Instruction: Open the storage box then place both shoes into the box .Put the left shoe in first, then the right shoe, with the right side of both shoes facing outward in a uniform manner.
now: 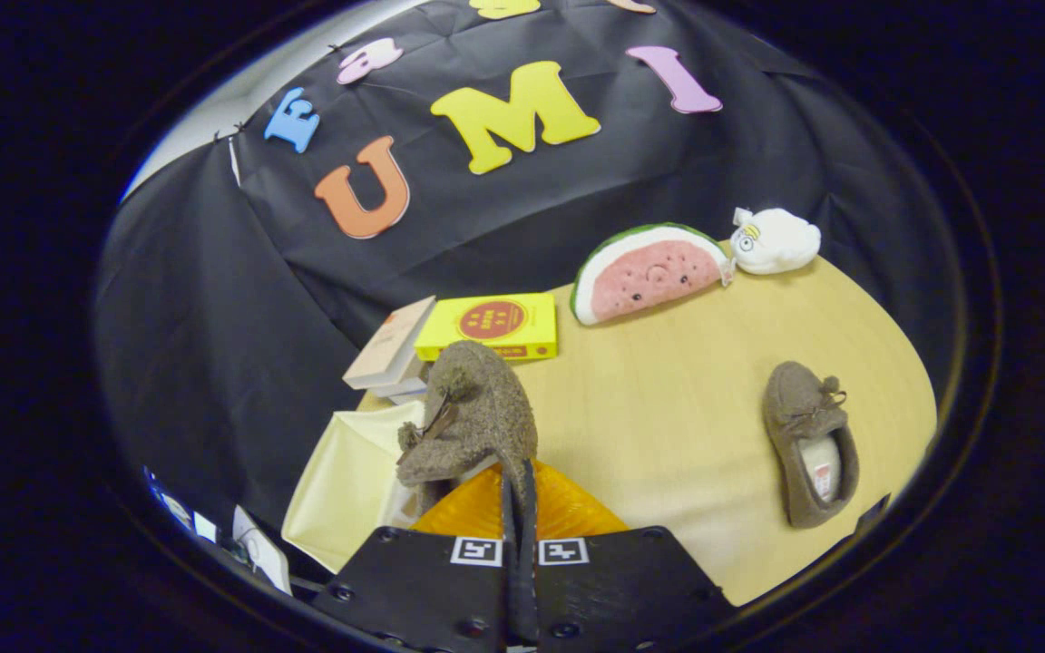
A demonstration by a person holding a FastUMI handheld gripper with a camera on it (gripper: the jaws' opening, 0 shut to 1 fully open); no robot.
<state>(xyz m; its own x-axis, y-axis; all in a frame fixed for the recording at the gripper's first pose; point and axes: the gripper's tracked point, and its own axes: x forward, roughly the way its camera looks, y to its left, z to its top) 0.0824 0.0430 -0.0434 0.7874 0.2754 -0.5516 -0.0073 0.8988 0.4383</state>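
One shoe point(473, 422) is pinched by its edge in our tongs point(520, 535), which are closed on it; it hangs just ahead of them, long axis running away from us, above the orange storage box point(568, 512). Box's cream lid point(350, 485) is swung open beside that shoe. The other shoe point(808, 444) lies well apart on the bench point(659, 408), opening up. Next, we judge: lower this one into the box.

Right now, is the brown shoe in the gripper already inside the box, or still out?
Still out. The gripper is shut on the brown shoe, which hangs above the orange box and its cream lid.
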